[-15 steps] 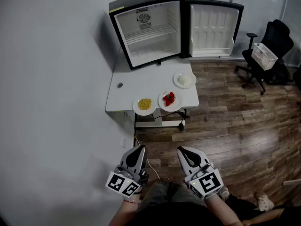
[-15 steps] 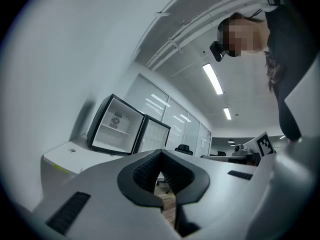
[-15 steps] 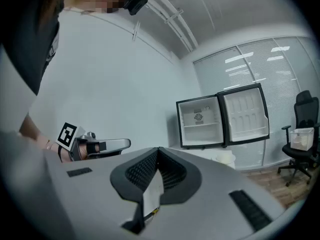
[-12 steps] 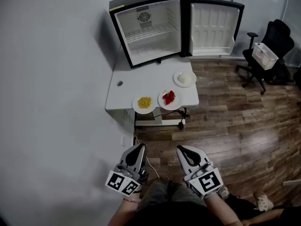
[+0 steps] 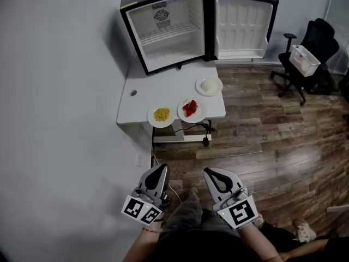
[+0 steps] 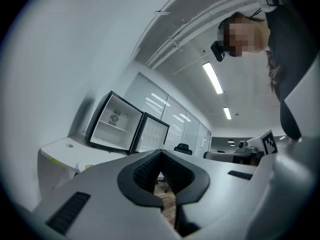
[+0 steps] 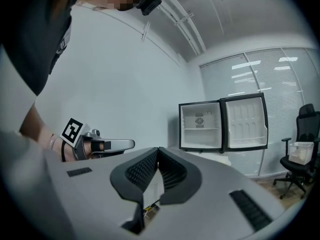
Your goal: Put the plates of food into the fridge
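Plates [image 5: 191, 110] by table [image 5: 158, 89] edges, fridge [image 5: 163, 31] open

Wooden floor [image 5: 272, 141] (fridge [image 5: 163, 34] interior smooth plastic)

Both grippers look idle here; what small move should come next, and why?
Probably walk toward the table, then open a gripper. The yellow-food plate, strawberry plate and white-food plate all sit on it before the open fridge, while the left gripper and right gripper are shut, empty and well short of it.
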The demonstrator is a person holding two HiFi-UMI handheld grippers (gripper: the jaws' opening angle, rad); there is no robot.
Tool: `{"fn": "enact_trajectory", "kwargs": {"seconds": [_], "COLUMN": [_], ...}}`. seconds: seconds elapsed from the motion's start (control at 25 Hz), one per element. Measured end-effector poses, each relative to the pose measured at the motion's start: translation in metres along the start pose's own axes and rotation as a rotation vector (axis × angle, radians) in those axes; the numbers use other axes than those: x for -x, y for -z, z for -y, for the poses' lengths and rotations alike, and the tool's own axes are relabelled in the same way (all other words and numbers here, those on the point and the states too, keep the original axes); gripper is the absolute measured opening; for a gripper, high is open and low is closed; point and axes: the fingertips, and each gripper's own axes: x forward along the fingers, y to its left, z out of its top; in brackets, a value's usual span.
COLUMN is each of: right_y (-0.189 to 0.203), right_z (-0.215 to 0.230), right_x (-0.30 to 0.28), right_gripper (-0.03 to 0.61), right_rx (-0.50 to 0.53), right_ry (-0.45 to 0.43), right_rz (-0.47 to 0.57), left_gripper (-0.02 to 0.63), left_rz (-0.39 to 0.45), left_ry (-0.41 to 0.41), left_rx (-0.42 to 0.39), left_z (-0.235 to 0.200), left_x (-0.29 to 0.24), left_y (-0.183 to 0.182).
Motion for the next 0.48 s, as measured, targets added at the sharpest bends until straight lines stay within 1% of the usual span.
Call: {"fn": "enact_trajectory", "kwargs": {"seconds": [0.12,0.32,0.48], "right_y": [0.004,0.006,0.004], "right_z": [0.009,0.038,0.066], "right_x": [0.000,-0.013,-0.033], "right_gripper": [0.005,0.005,0.006], "right_rx": [-0.013,-0.020,-0.003], "right_ry": [0.015,0.034,0.030], "right_rz": [-0.006,0.006,0.001], "left_gripper": [0.006,0.006,0.006], "left_rz": [0.001,0.013,-0.005], "left_ry": [0.010,0.035,0.041], "left_rx": [-0.002,-0.011,-0.012], "left_z": [-0.002,-0.011,-0.022], "left_x": [-0.012,-0.044,-0.075], "left_y": [0.001,0.002,0.007]}}
